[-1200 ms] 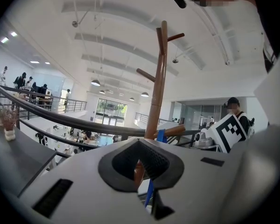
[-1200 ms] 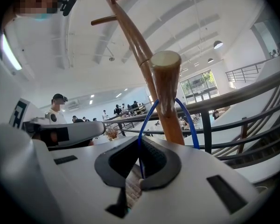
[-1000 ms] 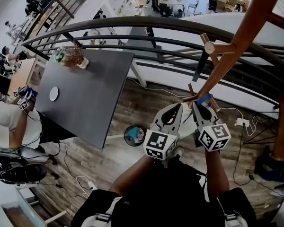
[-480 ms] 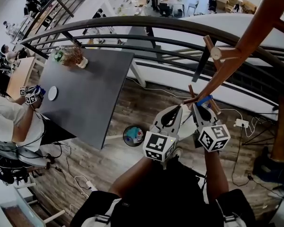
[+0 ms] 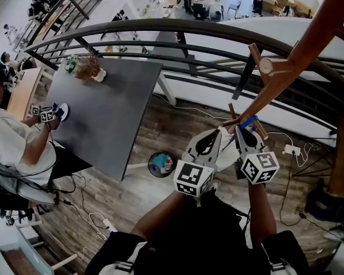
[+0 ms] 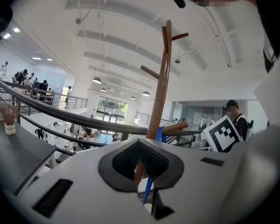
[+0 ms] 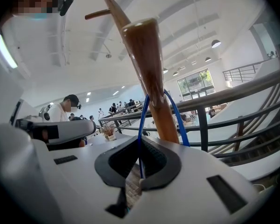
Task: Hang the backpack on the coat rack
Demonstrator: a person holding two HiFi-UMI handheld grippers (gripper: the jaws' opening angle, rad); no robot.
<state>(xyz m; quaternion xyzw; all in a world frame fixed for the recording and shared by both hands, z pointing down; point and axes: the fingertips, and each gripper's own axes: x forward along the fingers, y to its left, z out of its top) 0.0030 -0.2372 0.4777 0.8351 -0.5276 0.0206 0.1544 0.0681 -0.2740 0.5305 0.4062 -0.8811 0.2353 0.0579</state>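
Fingers [image 7: 156, 158] of the right gripper [image 5: 243, 132] are closed on the backpack's thin blue webbing loop [image 7: 141, 139], which rises from them and rings the tilted brown wooden coat-rack peg [image 7: 147, 69]. Just beside it, the left gripper [image 5: 218, 133] has its fingers [image 6: 157, 163] drawn almost together, with the same loop running through the narrow slit between them. The bag's body cannot be told from the dark mass below.

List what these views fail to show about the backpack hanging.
Backpack body: in no view plainly; only its blue loop shows, on the peg.
Coat rack base: head view, hidden behind left gripper and right gripper.
Whether left gripper pinches the loop or it passes behind: left gripper view cannot settle.
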